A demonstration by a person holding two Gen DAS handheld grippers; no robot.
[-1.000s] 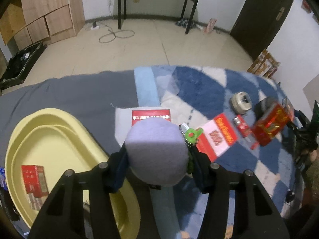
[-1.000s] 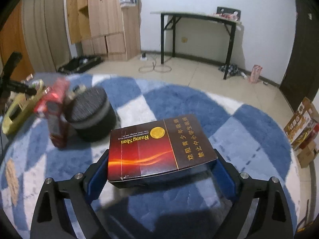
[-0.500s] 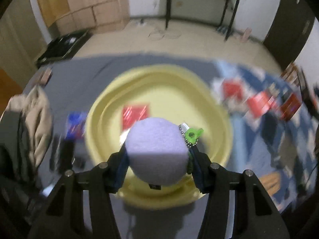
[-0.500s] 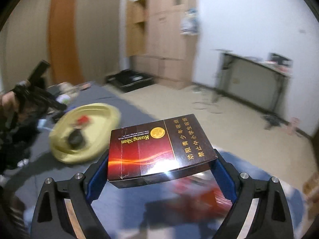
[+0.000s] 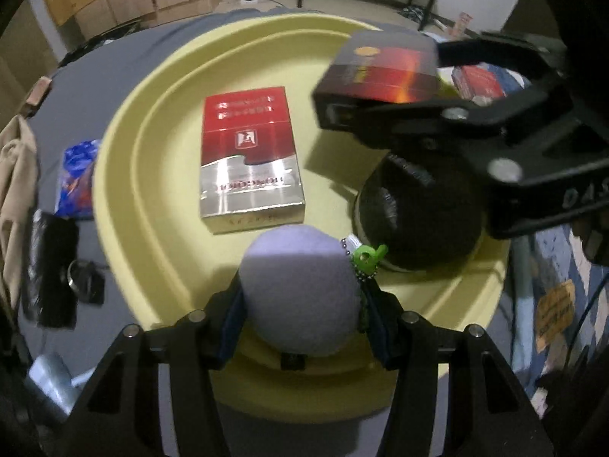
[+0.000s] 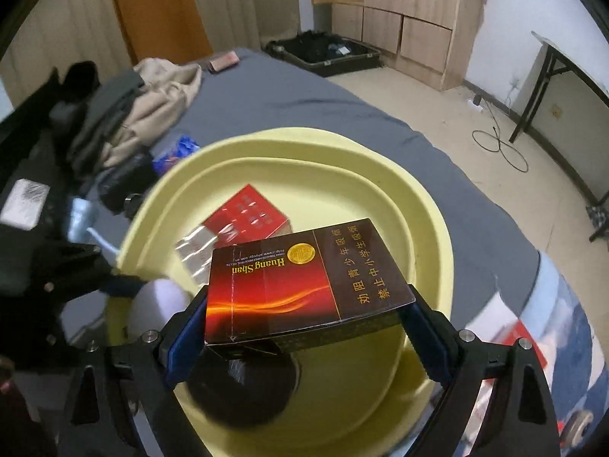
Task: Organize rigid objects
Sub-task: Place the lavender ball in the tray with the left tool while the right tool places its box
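My left gripper (image 5: 302, 304) is shut on a pale purple ball (image 5: 300, 297) with a green keychain tag (image 5: 367, 257), held just above the near rim of the yellow basin (image 5: 152, 122). My right gripper (image 6: 304, 327) is shut on a dark red Huang Shan box (image 6: 304, 278) and holds it over the basin (image 6: 430, 209); it also shows in the left wrist view (image 5: 384, 72). Inside the basin lie a red and silver box (image 5: 249, 160) and a black round object (image 5: 418, 221).
The basin sits on a grey bed cover (image 6: 304, 103). A blue packet (image 5: 76, 179) and black items (image 5: 53, 266) lie to its left, clothes (image 6: 152, 106) beyond. Red boxes lie on the blue and white rug (image 6: 563, 323) at the right.
Both grippers have swung from the rug over to the yellow basin, each still holding its object. The right gripper with the dark box now hangs over the basin beside the left one.
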